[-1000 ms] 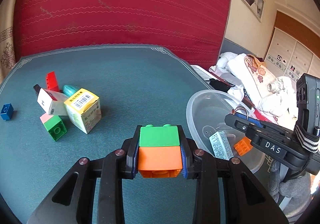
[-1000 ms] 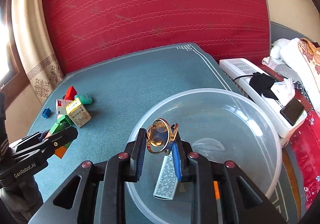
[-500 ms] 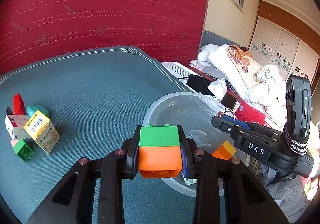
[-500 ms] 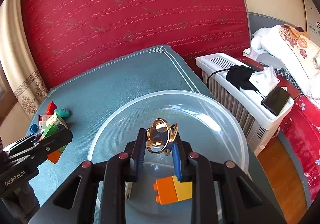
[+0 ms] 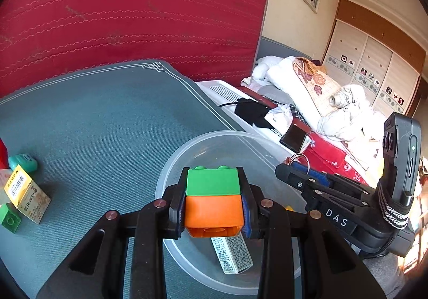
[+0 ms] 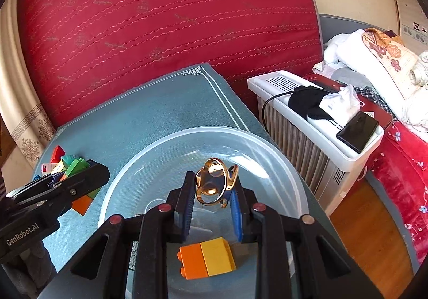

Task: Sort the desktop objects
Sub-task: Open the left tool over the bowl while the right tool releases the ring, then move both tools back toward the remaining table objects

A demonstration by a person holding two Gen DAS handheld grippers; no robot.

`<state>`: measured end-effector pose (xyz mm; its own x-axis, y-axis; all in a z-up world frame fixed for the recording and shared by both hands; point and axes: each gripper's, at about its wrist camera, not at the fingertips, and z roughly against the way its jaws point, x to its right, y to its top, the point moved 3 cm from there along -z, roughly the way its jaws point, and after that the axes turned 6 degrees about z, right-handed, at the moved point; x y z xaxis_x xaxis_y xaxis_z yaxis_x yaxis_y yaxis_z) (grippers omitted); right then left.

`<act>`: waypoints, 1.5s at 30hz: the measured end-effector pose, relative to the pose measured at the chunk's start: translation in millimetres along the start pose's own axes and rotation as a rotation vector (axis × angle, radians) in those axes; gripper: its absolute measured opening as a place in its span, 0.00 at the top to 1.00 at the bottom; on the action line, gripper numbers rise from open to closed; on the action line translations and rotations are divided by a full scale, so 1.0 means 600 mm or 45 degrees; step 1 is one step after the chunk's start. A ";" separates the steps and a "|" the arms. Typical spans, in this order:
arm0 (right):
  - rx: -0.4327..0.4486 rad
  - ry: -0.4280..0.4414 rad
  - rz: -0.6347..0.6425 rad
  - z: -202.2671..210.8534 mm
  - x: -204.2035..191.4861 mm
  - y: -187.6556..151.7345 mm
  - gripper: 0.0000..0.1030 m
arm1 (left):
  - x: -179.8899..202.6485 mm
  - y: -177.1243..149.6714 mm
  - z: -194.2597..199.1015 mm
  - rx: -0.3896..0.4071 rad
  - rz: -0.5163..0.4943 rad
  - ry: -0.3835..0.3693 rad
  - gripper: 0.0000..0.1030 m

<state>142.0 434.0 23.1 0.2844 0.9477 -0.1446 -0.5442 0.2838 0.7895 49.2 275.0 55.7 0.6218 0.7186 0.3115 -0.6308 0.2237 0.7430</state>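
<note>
Both claws hover over the bowl [image 6: 267, 144]: left claw [image 5: 214, 200] grips bricks [image 5: 212, 197], right claw [image 6: 212, 192] a ring [image 6: 214, 184]; releasing comes next.

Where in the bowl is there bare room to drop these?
The far half of the clear bowl is bare. The near part is crowded: an orange-yellow brick and a small printed box lie there.

red quilted backdrop [image 5: 133, 12], wardrobe [image 5: 374, 63], wooden floor [image 6: 366, 232]
</note>
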 end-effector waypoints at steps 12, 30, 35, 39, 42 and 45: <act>0.017 -0.053 -0.071 0.004 0.024 0.004 0.53 | -0.023 0.000 -0.006 -0.015 0.139 -0.078 0.47; 0.011 -0.014 -0.013 0.011 -0.031 -0.003 0.42 | -0.090 -0.010 0.045 0.051 0.184 0.058 0.47; 0.010 0.005 0.014 0.011 -0.058 -0.005 0.37 | -0.118 -0.016 0.067 0.073 0.204 0.089 0.47; 0.008 0.027 0.036 0.010 -0.083 -0.007 0.36 | -0.142 -0.021 0.083 0.083 0.228 0.116 0.47; 0.005 0.050 0.058 0.009 -0.104 -0.009 0.35 | -0.161 -0.026 0.096 0.091 0.246 0.144 0.47; 0.001 0.077 0.082 0.006 -0.129 -0.011 0.34 | -0.183 -0.029 0.112 0.111 0.265 0.176 0.47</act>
<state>126.4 358.2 31.2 0.2009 0.9710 -0.1295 -0.5593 0.2223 0.7986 23.5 147.9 48.4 0.4095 0.8278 0.3836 -0.6924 0.0082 0.7215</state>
